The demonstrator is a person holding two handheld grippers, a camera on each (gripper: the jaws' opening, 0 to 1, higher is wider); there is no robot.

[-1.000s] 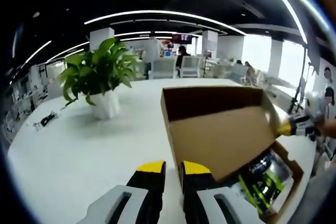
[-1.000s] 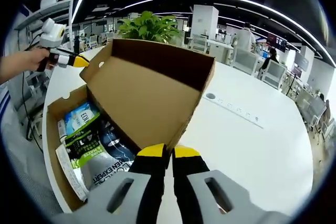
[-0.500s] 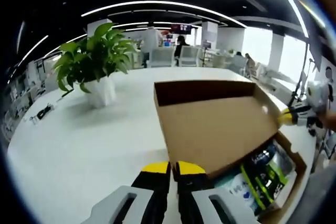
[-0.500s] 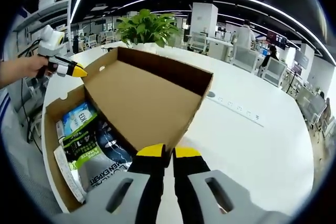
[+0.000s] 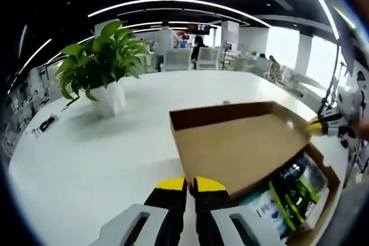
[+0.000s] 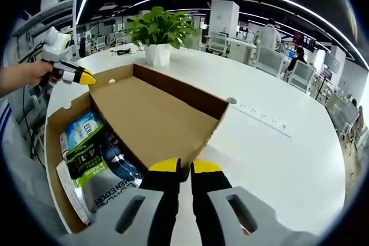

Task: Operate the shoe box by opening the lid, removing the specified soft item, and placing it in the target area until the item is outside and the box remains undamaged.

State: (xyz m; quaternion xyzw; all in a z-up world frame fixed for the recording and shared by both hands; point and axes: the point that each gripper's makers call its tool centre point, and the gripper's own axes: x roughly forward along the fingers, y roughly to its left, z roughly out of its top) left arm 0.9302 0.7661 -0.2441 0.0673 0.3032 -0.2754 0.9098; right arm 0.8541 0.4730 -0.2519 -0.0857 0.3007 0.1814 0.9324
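In the left gripper view, my left gripper [image 5: 191,185] sits at the bottom with its yellow-tipped jaws pressed together on the near edge of the lid [image 5: 236,145]; it is clamped on that lid. The lid is tilted back, inner brown face up, above the shoe box [image 5: 324,172], which lies on the white tabletop [image 5: 86,159] to the right. Inside the box I see soft packets [image 5: 291,191] with green, black and blue printing, partly covered by the lid. At the far right the other gripper [image 5: 323,126], held by a hand [image 5: 362,128], has its yellow tip touching the lid's far corner. A potted plant [image 5: 99,70] stands far left on the tabletop.

In the right gripper view, my right gripper [image 6: 183,167] also has its jaws closed on the lid's [image 6: 153,119] edge. The shoe box [image 6: 55,159] lies to the left, with the soft packets [image 6: 95,159] inside it. The left gripper [image 6: 72,73] shows at the far left in a hand [image 6: 20,76], its tip at the lid's corner. The potted plant [image 6: 157,30] stands beyond the box.
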